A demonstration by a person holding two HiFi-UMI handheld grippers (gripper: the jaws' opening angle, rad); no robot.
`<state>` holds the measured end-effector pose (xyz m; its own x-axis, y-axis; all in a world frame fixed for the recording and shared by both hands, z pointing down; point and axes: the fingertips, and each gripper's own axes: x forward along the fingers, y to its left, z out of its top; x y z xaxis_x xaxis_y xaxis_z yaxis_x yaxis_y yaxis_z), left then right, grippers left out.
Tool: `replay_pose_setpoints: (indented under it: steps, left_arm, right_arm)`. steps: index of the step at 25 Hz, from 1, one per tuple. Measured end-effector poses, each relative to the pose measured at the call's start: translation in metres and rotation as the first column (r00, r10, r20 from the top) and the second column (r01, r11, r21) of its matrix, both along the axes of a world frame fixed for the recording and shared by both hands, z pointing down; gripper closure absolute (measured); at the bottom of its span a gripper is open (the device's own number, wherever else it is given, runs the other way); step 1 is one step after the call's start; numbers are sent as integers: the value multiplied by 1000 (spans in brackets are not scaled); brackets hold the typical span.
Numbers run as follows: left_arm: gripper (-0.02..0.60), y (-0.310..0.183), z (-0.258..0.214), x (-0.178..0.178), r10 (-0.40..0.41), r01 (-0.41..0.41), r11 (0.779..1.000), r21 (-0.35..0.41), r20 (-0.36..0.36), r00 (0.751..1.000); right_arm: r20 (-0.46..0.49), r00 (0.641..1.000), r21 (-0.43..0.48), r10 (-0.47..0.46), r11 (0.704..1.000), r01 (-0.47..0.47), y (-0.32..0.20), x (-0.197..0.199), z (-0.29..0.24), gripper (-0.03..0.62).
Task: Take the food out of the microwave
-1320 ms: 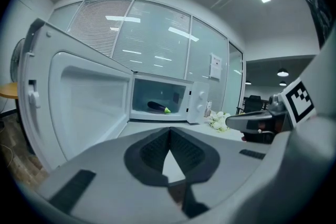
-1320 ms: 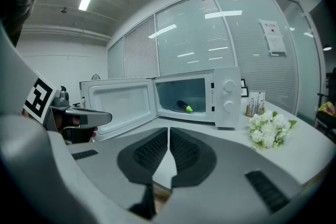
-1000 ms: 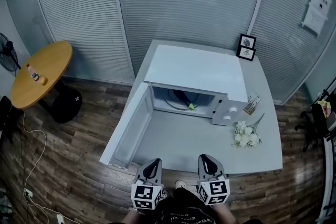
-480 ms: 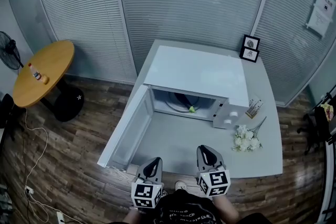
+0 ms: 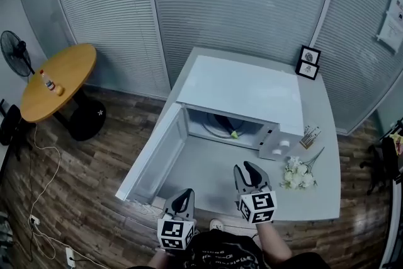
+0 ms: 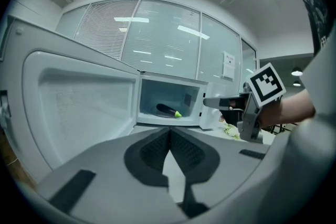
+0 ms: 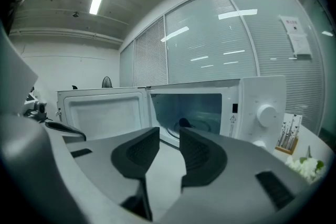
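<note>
The food [image 5: 227,128] is seen inside the open microwave [image 5: 242,88], at 12 o'clock from the right gripper [image 5: 244,168], whose empty jaws have just been opened. The left gripper [image 5: 183,196] is shut. A reach seems to be made, so the food must be pinched next.

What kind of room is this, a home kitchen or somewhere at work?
Probably an office break corner, not a home kitchen: glass partition walls with blinds, a white microwave standing open on a grey counter, and a round wooden table next to a standing fan.
</note>
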<state>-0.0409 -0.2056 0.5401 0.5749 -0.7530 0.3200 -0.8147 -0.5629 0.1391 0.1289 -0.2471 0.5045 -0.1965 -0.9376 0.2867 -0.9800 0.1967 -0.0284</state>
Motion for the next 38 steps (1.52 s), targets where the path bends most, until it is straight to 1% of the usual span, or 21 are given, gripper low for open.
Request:
replay_pose_setpoints:
  steps: [5, 10, 15, 19, 24, 27, 33, 38]
  left_arm:
    - [574, -4, -1, -2, -30, 30, 1000, -2, 4, 1000]
    - [574, -10, 1, -2, -58, 58, 998, -3, 7, 998]
    - [574, -16, -1, -2, -74, 74, 997, 1, 17, 997]
    - [574, -23, -2, -1, -98, 98, 995, -15, -10, 995]
    - [574, -25, 3, 4, -91, 91, 996, -23, 0, 996]
    - [574, -28, 4, 3, -101, 101, 995, -26, 8, 995]
    - [574, -32, 6, -4, -132, 132, 991, -32, 22, 991]
    - [574, -32, 9, -9, -145, 147, 988, -44, 42, 989]
  right_arm:
    - [-5, 1000, 5, -15, 1000, 15, -26, 4, -3, 479]
    - [-9, 999, -13, -39, 999, 39, -51, 9, 2, 467]
    - [-16, 999, -30, -35, 999, 35, -76, 16, 6, 462]
    - [-17, 999, -33, -33, 999, 33, -97, 19, 8, 462]
    - [-17, 999, -42, -36, 998, 35, -124, 23, 8, 457]
    - [-21, 999, -45, -41, 998, 40, -136, 23, 10, 456]
    - [-41, 997, -78, -59, 995, 56, -154, 24, 25, 447]
    - [-31, 998, -125, -56, 991, 52, -167, 23, 41, 442]
